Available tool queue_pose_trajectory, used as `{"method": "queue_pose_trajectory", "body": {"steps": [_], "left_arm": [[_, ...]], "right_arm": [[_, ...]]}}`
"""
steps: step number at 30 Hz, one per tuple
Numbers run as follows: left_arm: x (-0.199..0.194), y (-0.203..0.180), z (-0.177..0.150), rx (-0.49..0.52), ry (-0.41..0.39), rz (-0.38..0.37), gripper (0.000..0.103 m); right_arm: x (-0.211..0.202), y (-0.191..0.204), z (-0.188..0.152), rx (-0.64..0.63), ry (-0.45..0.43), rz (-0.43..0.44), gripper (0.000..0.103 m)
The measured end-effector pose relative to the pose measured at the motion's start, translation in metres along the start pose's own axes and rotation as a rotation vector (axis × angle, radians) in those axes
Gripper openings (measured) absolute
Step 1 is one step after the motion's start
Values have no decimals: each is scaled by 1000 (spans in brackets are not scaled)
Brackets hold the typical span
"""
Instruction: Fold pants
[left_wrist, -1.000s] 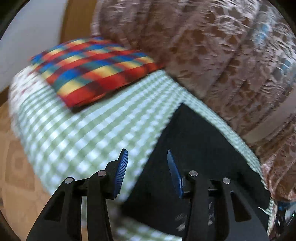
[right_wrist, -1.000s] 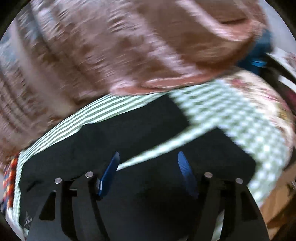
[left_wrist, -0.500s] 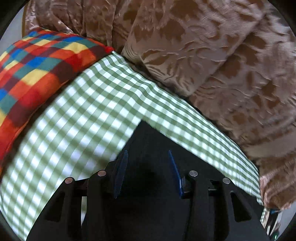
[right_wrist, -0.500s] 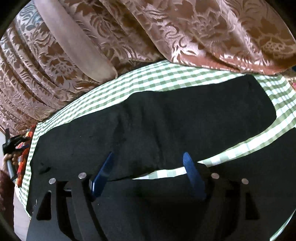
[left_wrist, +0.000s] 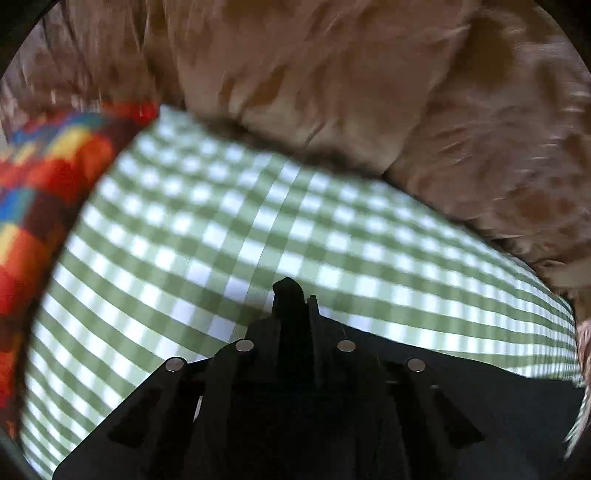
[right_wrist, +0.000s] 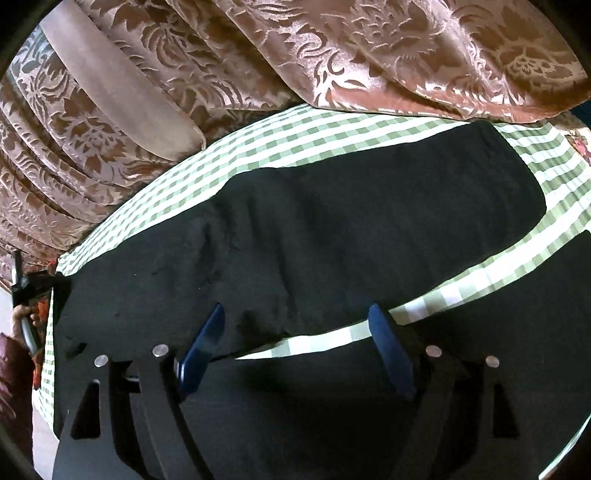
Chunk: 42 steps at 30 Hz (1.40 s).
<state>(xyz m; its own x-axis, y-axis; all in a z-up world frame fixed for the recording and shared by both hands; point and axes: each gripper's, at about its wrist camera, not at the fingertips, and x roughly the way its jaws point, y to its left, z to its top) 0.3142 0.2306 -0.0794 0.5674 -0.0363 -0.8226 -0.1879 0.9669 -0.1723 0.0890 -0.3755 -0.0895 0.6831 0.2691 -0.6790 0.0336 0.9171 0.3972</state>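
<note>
Black pants (right_wrist: 369, 221) lie spread on a green-and-white checked sheet (right_wrist: 325, 129), both legs running to the right with a strip of sheet between them. My right gripper (right_wrist: 295, 328) is open, low over the crotch area where the legs part. My left gripper (left_wrist: 291, 299) is shut on a corner of the black pants (left_wrist: 288, 288); a tuft of cloth sticks out between the fingers. More of the pants (left_wrist: 480, 387) trails to the lower right. The left gripper also shows at the far left of the right wrist view (right_wrist: 29, 284).
Brown floral curtains (right_wrist: 184, 74) hang along the far side of the bed and drape onto the sheet (left_wrist: 221, 221). A red, blue and yellow checked pillow (left_wrist: 44, 177) lies at the left. The left wrist view is blurred by motion.
My left gripper has closed on the pants' corner, which was lying between its open fingers before. My right gripper has settled lower over the crotch and stayed open.
</note>
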Motion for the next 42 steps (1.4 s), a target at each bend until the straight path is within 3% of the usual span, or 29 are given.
{"method": "queue_pose_trajectory", "body": {"steps": [5, 9, 16, 23, 27, 29, 31, 33, 37, 42], "left_arm": [[-100, -3, -22, 46, -236, -179, 10], [-181, -7, -67, 116, -372, -351, 9], [-257, 7, -165, 211, -414, -513, 8], [-272, 39, -245, 172, -358, -529, 8], [-265, 54, -269, 135, -325, -523, 8], [-261, 58, -277, 133, -311, -509, 8], [-259, 61, -278, 124, -303, -505, 8], [-257, 64, -276, 123, -298, -492, 8], [-253, 65, -250, 100, -311, -426, 8], [-256, 63, -168, 35, -422, -320, 8]], "right_arm": [[-8, 14, -1, -27, -18, 47, 80], [-7, 27, -6, -38, 14, 131, 80], [10, 60, -8, -29, 126, 321, 74], [28, 93, 23, 69, 189, 512, 68], [51, 103, 49, 167, 203, 542, 68], [64, 104, 58, 204, 216, 521, 55], [79, 104, 61, 213, 241, 476, 31], [90, 101, 62, 223, 259, 429, 13], [86, 99, 70, 211, 222, 447, 11], [12, 103, 89, 131, 32, 570, 11]]}}
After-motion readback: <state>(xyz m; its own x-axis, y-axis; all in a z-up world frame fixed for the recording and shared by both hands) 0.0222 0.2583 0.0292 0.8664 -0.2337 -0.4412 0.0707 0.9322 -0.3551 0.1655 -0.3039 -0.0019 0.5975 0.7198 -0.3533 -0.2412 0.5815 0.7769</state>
